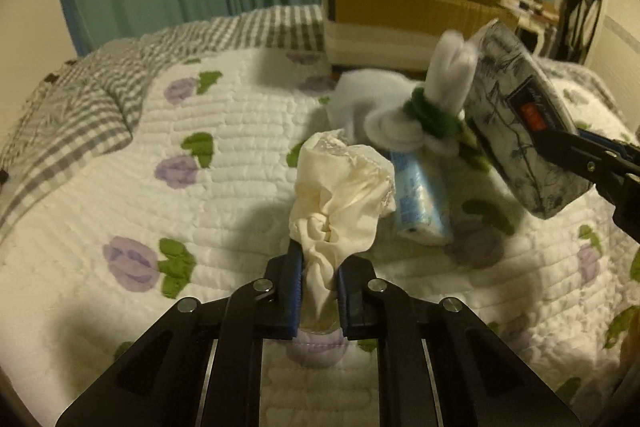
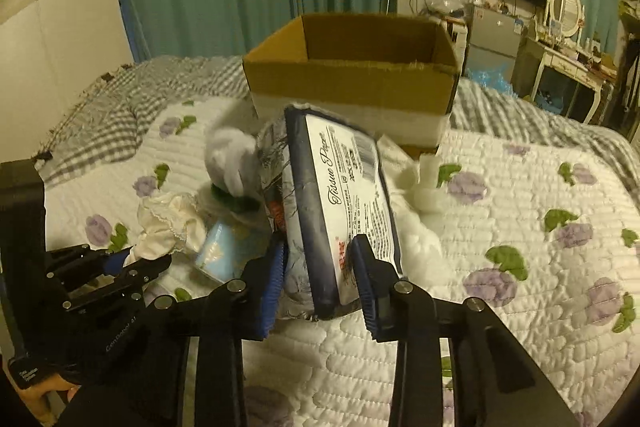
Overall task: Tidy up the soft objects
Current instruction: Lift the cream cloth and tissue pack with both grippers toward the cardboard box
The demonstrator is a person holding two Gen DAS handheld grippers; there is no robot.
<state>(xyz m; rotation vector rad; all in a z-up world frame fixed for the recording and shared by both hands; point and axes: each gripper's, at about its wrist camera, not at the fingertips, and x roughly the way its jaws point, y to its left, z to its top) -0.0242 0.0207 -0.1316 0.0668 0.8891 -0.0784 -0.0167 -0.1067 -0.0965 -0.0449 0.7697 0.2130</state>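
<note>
We grip the cream cloth [image 1: 340,195] in our left gripper [image 1: 318,283], jaws pinched tight on it, just in front of the cardboard box [image 2: 352,67]. Our right gripper [image 2: 320,275] clamps the tissue pack [image 2: 340,203], lifted above the bed [image 2: 520,227] before that box.

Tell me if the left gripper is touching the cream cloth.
Touching. The left wrist view shows the left gripper with both fingers pinched on the cream cloth.

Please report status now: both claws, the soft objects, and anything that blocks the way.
Left claw shut on cream cloth. Right claw shut on tissue pack, lifted. Cardboard box open behind. Blue pack and white towel lie on quilt.
</note>
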